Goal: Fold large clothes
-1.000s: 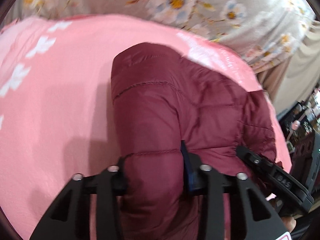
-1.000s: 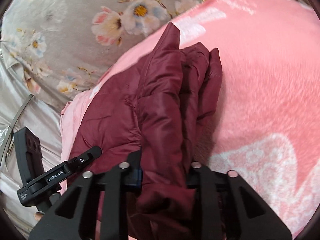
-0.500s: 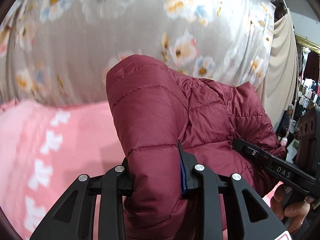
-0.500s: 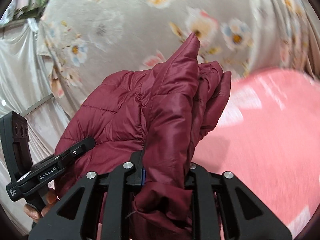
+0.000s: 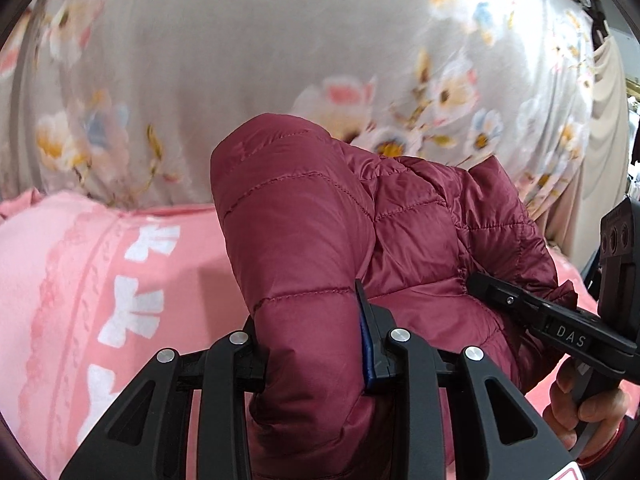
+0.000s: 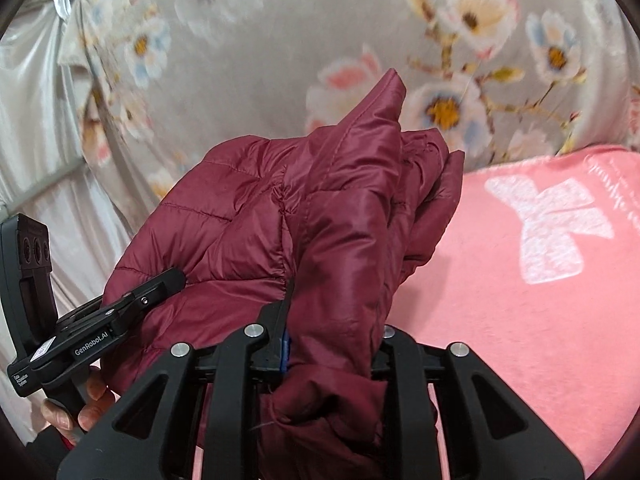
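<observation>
A maroon quilted puffer jacket [image 5: 304,248] hangs bunched between both grippers, raised above the pink blanket [image 5: 80,288]. My left gripper [image 5: 310,344] is shut on a thick padded fold of it. In the right wrist view my right gripper [image 6: 332,328] is shut on another gathered fold of the same jacket [image 6: 344,216]. The right gripper [image 5: 560,328] shows at the right of the left wrist view, clamped on the jacket, with a hand [image 5: 588,412] under it. At the left of the right wrist view is the left gripper [image 6: 120,312], also on the jacket.
A grey floral sheet [image 5: 280,60] hangs behind the bed as a backdrop, also filling the top of the right wrist view as the floral sheet [image 6: 280,40]. The pink blanket [image 6: 540,300] with white motifs spreads below. A beige curtain [image 5: 604,120] hangs at far right.
Both grippers have lifted the jacket off the pink blanket and tilted up; the floral sheet now fills the background. Both grips on the jacket hold unchanged.
</observation>
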